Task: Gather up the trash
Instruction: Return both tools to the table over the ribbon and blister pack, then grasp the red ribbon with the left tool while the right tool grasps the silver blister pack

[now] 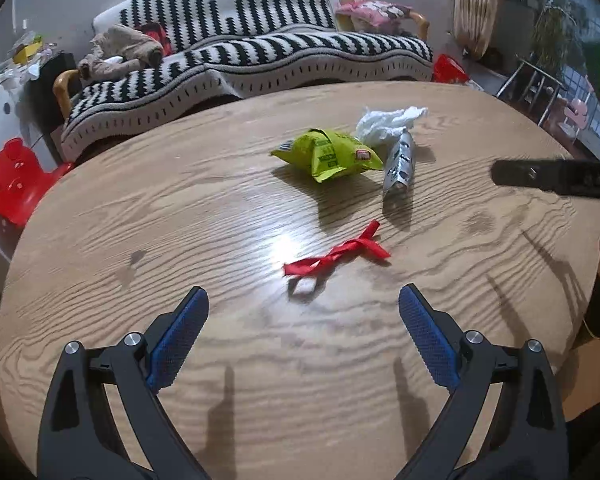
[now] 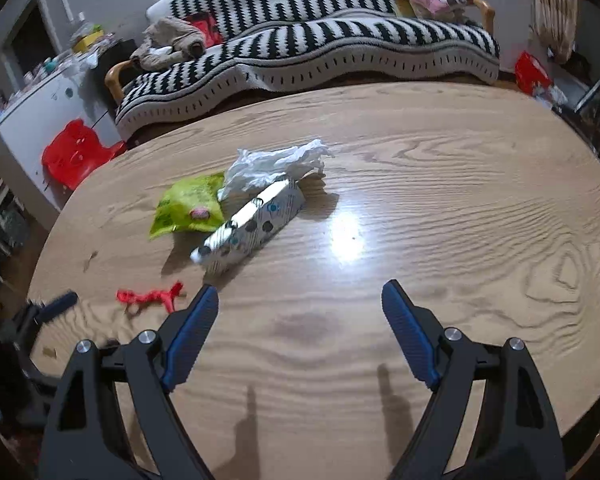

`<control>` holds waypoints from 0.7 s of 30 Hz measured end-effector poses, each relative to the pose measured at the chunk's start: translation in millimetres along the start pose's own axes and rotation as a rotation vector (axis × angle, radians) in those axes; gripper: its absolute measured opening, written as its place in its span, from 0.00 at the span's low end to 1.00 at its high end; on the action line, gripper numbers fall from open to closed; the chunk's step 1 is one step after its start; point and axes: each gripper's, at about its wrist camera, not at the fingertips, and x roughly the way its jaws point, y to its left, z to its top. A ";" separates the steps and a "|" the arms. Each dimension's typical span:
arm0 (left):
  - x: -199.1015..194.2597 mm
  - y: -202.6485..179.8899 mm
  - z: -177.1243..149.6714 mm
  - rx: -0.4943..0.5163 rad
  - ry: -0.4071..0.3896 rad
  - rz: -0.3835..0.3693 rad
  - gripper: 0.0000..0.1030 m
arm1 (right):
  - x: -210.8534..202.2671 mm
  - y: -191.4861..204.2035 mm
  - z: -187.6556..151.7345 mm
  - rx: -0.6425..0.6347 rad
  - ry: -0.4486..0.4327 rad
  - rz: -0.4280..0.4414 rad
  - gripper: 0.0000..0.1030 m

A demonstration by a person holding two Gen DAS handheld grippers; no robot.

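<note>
**Risks with four loose scraps on slick wood**

Trash lies mid-table on the round wooden table: a thin red ribbon, a crumpled yellow-green snack bag, a silver foil wrapper and a wad of white tissue. The left gripper and right gripper both hang above it with fingers spread and empty. The flat ribbon may slip under closing pads; the light bag and foil could skid away if nudged.
</note>
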 end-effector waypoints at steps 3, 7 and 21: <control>12.8 -12.6 8.2 0.027 0.017 -0.013 0.90 | 16.1 0.0 9.9 0.050 0.022 0.026 0.79; 29.1 -24.9 14.1 0.040 0.035 -0.034 0.86 | 43.6 13.0 24.5 0.069 0.058 0.059 0.79; 30.3 -43.2 4.9 0.081 0.070 -0.034 0.23 | 82.2 25.0 40.8 0.078 0.103 0.066 0.63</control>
